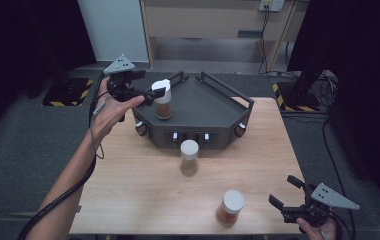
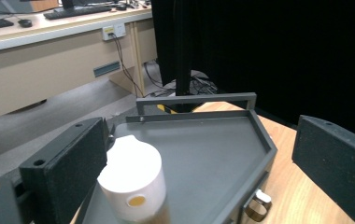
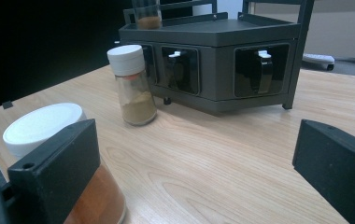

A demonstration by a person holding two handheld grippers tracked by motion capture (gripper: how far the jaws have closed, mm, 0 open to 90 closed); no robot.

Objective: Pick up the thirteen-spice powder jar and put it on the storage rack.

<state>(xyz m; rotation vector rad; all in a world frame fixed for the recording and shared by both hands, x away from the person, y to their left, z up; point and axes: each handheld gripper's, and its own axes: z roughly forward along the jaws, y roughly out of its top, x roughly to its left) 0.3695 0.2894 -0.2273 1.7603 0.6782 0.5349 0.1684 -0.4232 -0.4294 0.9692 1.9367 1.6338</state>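
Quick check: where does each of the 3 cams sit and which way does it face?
High view: above the person's side, looking forward and down at the wooden table; both forearms, left gripper and right gripper show.
Left gripper view: rides the left gripper, looking across the dark grey rack's top tray; own open jaws show.
Right gripper view: low over the table, facing the rack's front; own open jaws show.
Shared: the white-capped spice jar on the tray.

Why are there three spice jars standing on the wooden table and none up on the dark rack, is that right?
Not quite. Two spice jars stand on the wooden table: one in front of the dark rack and one near the right gripper. The third jar stands on top of the rack by the left gripper, as the high view shows.
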